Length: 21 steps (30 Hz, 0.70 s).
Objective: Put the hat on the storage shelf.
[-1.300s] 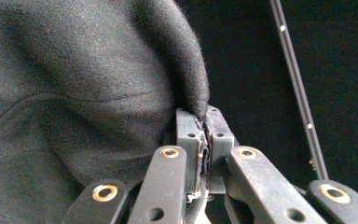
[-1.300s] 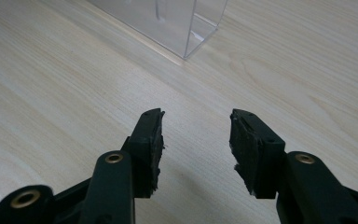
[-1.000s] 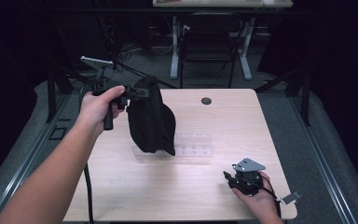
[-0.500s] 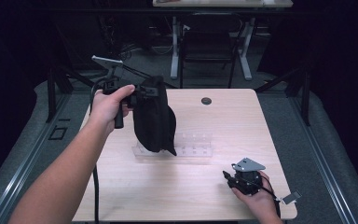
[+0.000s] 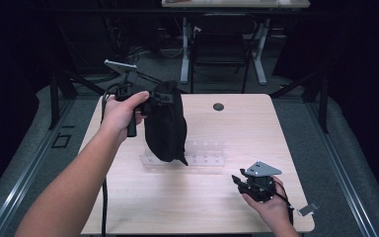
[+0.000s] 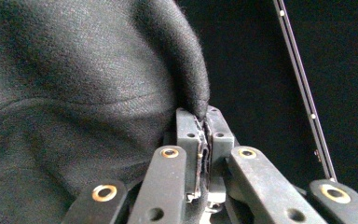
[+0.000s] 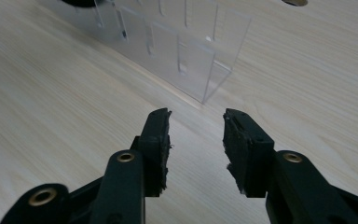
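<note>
Your left gripper (image 5: 150, 98) has its jaws clamped on a fold at the top of the black cloth (image 5: 165, 126), which hangs free from them over the bench (image 5: 128, 197), its lower end in front of the clear rack (image 5: 205, 152). In the left gripper view the fabric (image 6: 74, 84) is pinched right at the jaw tips, so the hold looks narrow; my read is you should move smoothly and avoid jerks, since a thin pinch may slip

Your right gripper (image 5: 254, 185) rests low at about 4 o'clock on the bench, jaws parted with nothing between them (image 7: 196, 140), pointing toward the rack (image 7: 182, 51). It seems free to catch the hanging lower edge if you want the cloth spread or steadied

For room: the rack sits mid-bench, just under the cloth, so lift clear of it or the hem may snag its slots. The stretch from 6 to 9 o'clock is bare wood and looks the safest place to lay things down. A small dark hole (image 5: 218, 106) lies near 12 o'clock
</note>
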Motion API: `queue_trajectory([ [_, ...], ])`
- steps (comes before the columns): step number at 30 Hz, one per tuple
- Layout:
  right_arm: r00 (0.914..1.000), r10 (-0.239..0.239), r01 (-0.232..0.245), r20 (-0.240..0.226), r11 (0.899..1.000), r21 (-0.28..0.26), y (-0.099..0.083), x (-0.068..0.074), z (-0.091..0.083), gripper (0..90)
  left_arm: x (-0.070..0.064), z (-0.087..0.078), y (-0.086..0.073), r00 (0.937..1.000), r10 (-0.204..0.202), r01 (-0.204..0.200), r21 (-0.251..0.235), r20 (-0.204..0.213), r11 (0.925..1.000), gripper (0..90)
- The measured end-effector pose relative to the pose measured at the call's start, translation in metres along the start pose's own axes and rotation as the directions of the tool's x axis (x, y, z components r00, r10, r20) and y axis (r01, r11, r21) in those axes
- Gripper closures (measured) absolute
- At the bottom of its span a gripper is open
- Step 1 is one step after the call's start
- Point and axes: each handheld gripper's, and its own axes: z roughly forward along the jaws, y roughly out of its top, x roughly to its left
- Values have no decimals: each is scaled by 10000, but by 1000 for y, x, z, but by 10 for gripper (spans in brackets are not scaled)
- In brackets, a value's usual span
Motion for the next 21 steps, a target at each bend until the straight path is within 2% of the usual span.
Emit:
queue_trajectory([
  [1, 9995, 150, -153, -269, 9998, -114, 5, 0, -2, 631, -1, 0, 0, 10000, 20, -20, 20, -20, 10000, 873],
  [4, 9995, 70, -72, -323, 9999, -75, 9, 0, -2, 651, -1, 1, -1, 10000, 29, -29, 30, -14, 10000, 873],
  [5, 9994, -120, 125, -313, 9998, 128, 11, -1, -2, 657, -2, 1, -1, 10000, 49, -49, 63, -30, 10000, 873],
  [6, 9991, 30, -33, -433, 10000, -61, 12, 2, 0, 664, -2, 1, -1, 10000, 42, -42, 87, -8, 10000, 873],
  [7, 9987, -91, 92, -495, 10000, 16, 15, 4, 2, 673, -3, 2, -2, 10000, 82, -82, 94, 9, 9999, 873],
  [12, 9966, -95, 83, -815, 9999, -145, 24, 10, 6, 679, -5, 4, -2, 9999, 117, -117, 167, 9, 9998, 872],
  [21, 9894, -549, 506, -1346, 9981, -351, 49, 26, 12, 687, -6, 5, -3, 9999, 144, -144, 208, -14, 9997, 871],
])
